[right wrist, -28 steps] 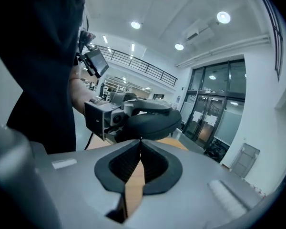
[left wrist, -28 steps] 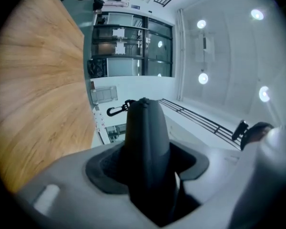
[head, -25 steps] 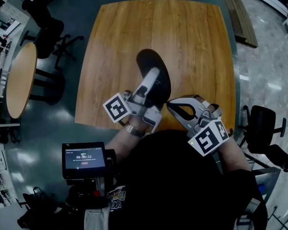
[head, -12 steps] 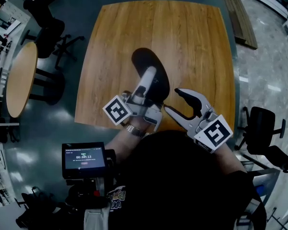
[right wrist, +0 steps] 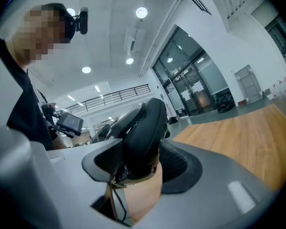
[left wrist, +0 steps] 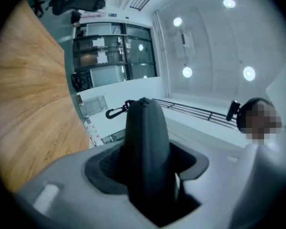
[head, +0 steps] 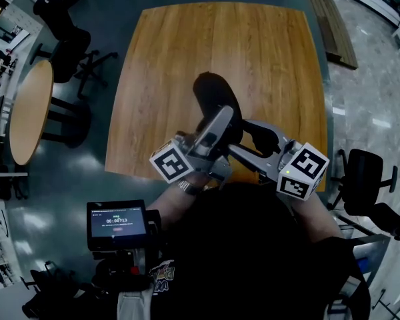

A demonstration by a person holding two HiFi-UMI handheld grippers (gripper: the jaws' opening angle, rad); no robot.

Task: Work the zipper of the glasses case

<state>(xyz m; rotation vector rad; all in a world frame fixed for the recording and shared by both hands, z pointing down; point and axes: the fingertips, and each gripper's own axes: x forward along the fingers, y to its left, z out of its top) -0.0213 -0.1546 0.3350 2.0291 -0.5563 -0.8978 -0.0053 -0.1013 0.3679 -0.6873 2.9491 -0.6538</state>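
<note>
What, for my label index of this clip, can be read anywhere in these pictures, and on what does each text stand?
"00:00:13", as far as the small digits allow: timer on the small screen.
Lines under that timer: too small to read.
Print on the shirt: blurred, unreadable.
Left marker cube, right marker cube: square patterns, no letters.
Glasses case: no print shows.

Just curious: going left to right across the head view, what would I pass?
Round side table → small screen → left hand-held gripper, clamped on the glasses case → right hand-held gripper, jaws just opening, case's end between them → black office chair.
</note>
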